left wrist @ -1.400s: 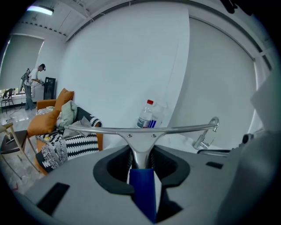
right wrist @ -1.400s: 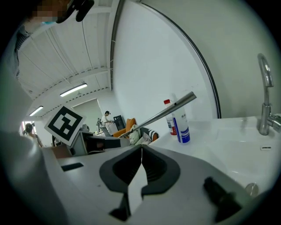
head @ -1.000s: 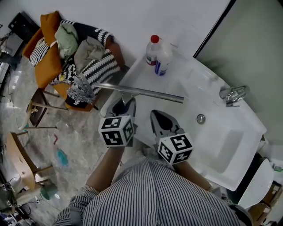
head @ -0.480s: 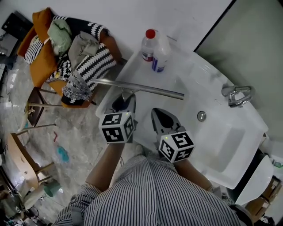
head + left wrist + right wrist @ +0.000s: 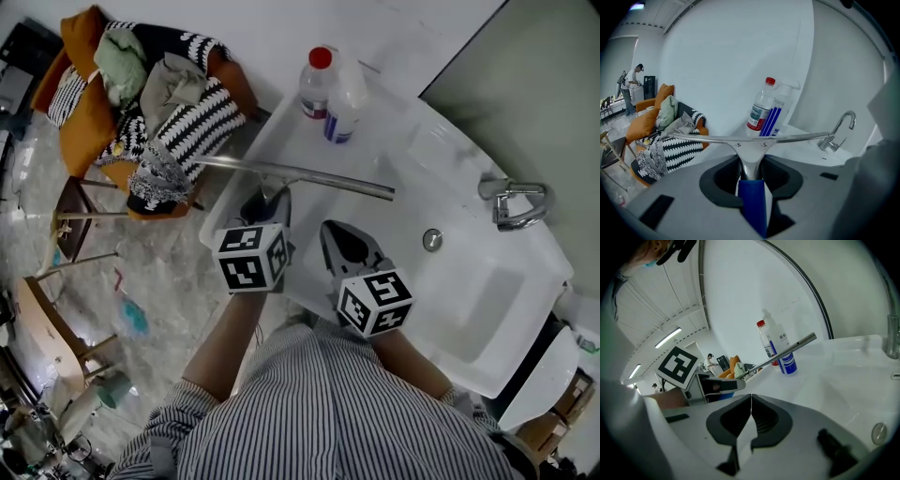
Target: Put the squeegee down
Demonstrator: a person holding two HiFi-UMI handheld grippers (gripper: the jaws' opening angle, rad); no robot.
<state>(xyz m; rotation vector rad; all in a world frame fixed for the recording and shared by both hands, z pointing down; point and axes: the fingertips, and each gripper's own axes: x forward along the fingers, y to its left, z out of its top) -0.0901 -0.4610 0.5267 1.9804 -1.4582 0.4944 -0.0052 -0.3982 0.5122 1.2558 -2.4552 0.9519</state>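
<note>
Both claws have sunk a little toward the washbasin (image 5: 487,300). Left claw (image 5: 265,206) clamps the squeegee (image 5: 291,175) by its blue handle, blade crosswise just ahead of its jaws, seemingly not yet resting; right claw (image 5: 345,246) alongside, jaws pressed together, empty. Set-down looks close

the squeegee (image 5: 291,174) had a silver blade and blue handle; the bottle (image 5: 314,89) wore a red cap; the sink (image 5: 487,300) was white (blanket (image 5: 202,127) black-and-white zigzag, armchair (image 5: 89,127) orange).
</note>
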